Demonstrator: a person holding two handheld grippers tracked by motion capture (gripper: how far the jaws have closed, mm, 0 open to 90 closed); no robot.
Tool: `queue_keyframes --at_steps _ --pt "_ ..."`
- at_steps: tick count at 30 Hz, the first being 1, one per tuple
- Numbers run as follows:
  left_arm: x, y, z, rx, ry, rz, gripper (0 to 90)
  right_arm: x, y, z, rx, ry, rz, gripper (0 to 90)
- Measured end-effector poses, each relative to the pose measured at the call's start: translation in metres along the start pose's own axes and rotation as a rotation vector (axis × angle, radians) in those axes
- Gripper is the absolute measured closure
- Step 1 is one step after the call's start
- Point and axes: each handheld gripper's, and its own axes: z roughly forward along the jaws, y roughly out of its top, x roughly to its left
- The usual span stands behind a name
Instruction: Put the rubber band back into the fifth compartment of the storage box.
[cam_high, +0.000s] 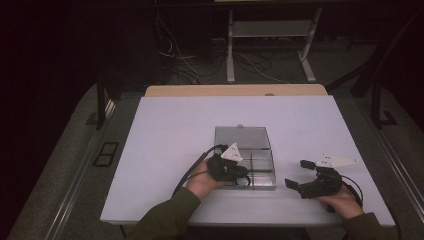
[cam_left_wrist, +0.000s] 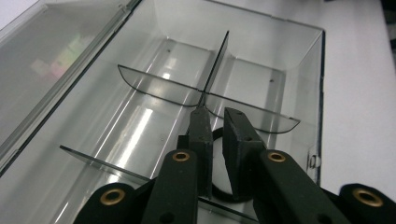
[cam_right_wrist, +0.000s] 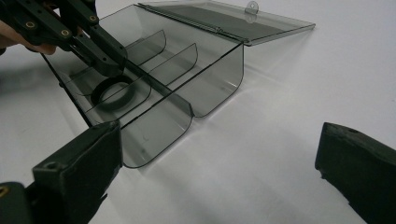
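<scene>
One black ring (cam_right_wrist: 112, 93) is lying flat in the box (cam_high: 260, 186), straddled by the left gripper's (cam_left_wrist: 215, 122) slightly parted jaws; the right gripper (cam_high: 296, 173) is waiting wide open.

A compartment box (cam_high: 260, 172) sits near the middle of the worktop (cam_high: 165, 145), its lid (cam_high: 242, 137) folded back flat on the far side. A ring (cam_right_wrist: 112, 92) lies in a near compartment, close to the box's left wall. The left hand-held gripper (cam_high: 240, 176) reaches into that compartment, over the ring. The right hand-held gripper (cam_high: 300, 173) hovers to the right of the box, well apart from it.
</scene>
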Motion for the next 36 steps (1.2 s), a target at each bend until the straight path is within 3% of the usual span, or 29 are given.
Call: queue_keyframes --at_steps 12,23,36 --pt "0.005 -0.002 -0.013 -0.088 -0.024 -0.051 70.7 -0.001 0.001 0.001 -0.005 0.002 -0.001 0.6" --pt "0.017 -0.01 -0.033 -0.159 0.023 -0.116 50.8 0.0 0.001 0.0 -0.007 0.001 -0.012 0.6" --pt "0.026 -0.015 -0.049 -0.2 0.084 -0.136 45.5 -0.001 0.003 -0.002 -0.02 0.0 -0.022 0.6"
